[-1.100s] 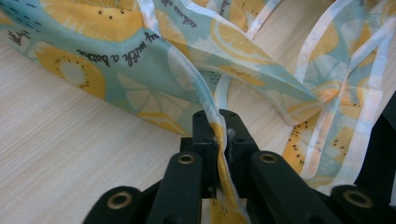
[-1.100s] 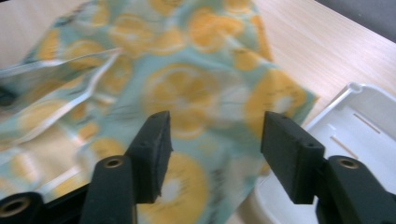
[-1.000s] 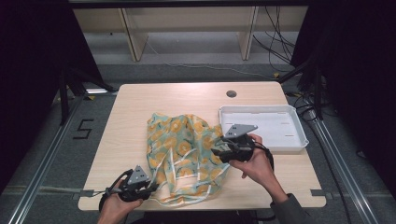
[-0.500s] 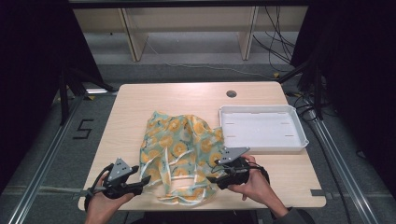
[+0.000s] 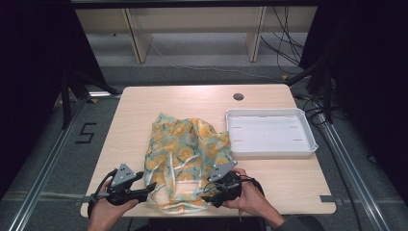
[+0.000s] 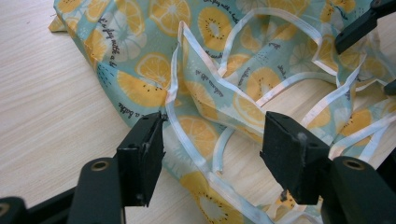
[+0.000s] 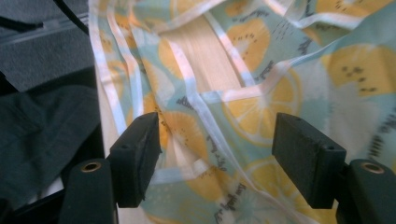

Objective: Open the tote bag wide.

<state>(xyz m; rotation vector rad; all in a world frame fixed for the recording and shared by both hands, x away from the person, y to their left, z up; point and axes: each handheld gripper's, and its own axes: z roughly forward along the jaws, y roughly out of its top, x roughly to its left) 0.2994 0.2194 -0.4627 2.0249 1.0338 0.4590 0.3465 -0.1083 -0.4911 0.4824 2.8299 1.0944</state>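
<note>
Lying crumpled on the wooden bench (image 5: pixel 144 103) is a pale blue cloth (image 5: pixel 185 149) printed with orange slices and edged in white tape, its near edge spilling over the bench rim at six o'clock. At three o'clock from it stands a white tray (image 5: pixel 269 153), just beside the cloth.

Both hand-held tools now sit low at the cloth's near edge. The left gripper (image 5: pixel 144 193), at seven o'clock from the cloth's middle, has just been opening: a second ago it was nearly shut close to the cloth's near-left edge, and its jaws now stand wide, with a white tape strip (image 6: pixel 187 140) and printed fabric running between them but nothing pressed. It looks to have let go of the hem.

The right gripper (image 5: pixel 211 196) was up by the tray's near-left corner a second ago and has come down to five o'clock of the cloth. Its jaws have also been widening and stand wide apart over loose folds, gripping nothing.

My reading is that the cloth has just been set down and both tools are lined up to take fresh holds on the near hem, probably to spread or fold it.
</note>
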